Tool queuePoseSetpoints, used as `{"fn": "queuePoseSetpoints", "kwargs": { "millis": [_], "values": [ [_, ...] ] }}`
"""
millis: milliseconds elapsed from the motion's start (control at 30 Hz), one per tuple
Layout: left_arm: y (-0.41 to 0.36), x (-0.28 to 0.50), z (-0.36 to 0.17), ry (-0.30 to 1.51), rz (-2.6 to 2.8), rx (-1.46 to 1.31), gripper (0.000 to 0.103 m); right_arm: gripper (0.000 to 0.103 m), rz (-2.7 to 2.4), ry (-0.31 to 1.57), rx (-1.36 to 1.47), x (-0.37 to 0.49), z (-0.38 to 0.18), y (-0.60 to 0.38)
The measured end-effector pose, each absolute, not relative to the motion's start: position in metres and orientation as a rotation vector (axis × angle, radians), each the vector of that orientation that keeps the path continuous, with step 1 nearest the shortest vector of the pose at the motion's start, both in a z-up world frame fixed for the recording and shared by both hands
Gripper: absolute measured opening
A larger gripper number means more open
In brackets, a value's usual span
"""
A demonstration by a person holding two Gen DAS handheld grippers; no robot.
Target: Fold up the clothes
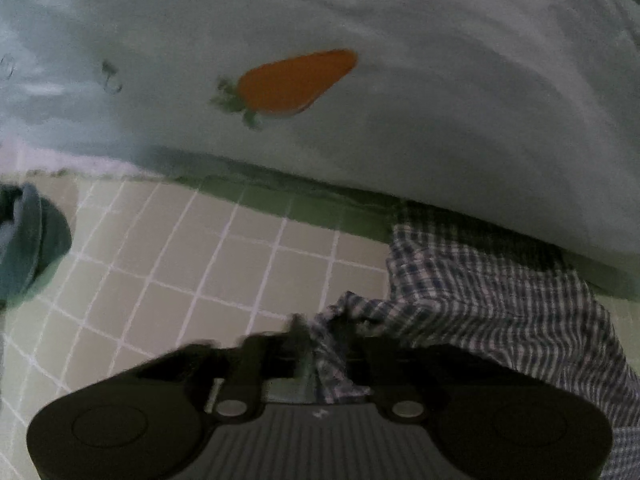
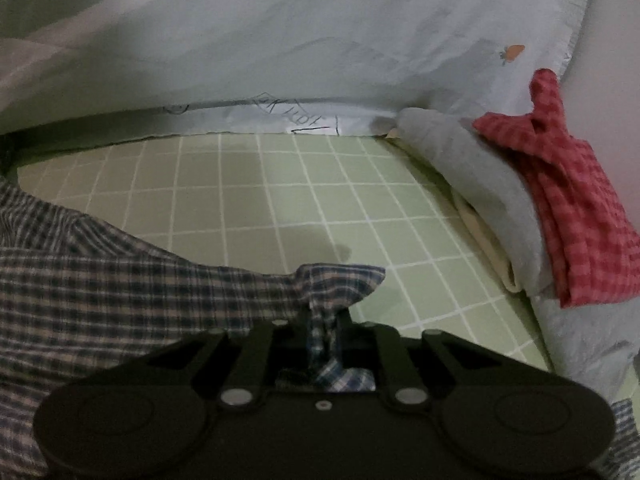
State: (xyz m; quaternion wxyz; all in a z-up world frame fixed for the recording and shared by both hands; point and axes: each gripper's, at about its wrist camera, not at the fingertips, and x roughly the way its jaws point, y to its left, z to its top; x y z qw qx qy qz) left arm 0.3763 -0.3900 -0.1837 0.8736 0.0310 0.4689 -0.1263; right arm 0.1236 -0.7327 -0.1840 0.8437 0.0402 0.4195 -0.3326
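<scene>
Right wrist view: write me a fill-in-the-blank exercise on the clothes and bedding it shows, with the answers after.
1. The right gripper is shut on a corner of the blue ____ shirt.
2. The red checked cloth lies on top of a folded ____ garment.
3. The green sheet under the clothes carries a grid of ____ lines.
4. The small orange print on the pale blue cover is a ____.

Answers: checked; grey; white; carrot
</scene>
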Motion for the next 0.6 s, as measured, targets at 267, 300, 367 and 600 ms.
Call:
{"fn": "queuePoseSetpoints", "kwargs": {
  "millis": [267, 300, 367, 600],
  "values": [
    [-0.356, 0.326, -0.111, 0.839, -0.328, 0.037, 0.082, 0.011, -0.585, 0.714, 0.037, 0.104, -0.127, -0.677],
    [-0.349, 0.314, -0.101, 0.83, -0.33, 0.035, 0.086, 0.011, -0.539, 0.691, 0.018, 0.099, -0.118, -0.66],
    [-0.335, 0.287, -0.087, 0.816, -0.349, 0.035, 0.086, 0.011, -0.447, 0.644, -0.02, 0.089, -0.099, -0.624],
    [-0.294, 0.175, -0.08, 0.866, -0.442, 0.0, 0.095, 0.028, -0.17, 0.762, 0.015, 0.05, -0.127, -0.513]
  ]
}}
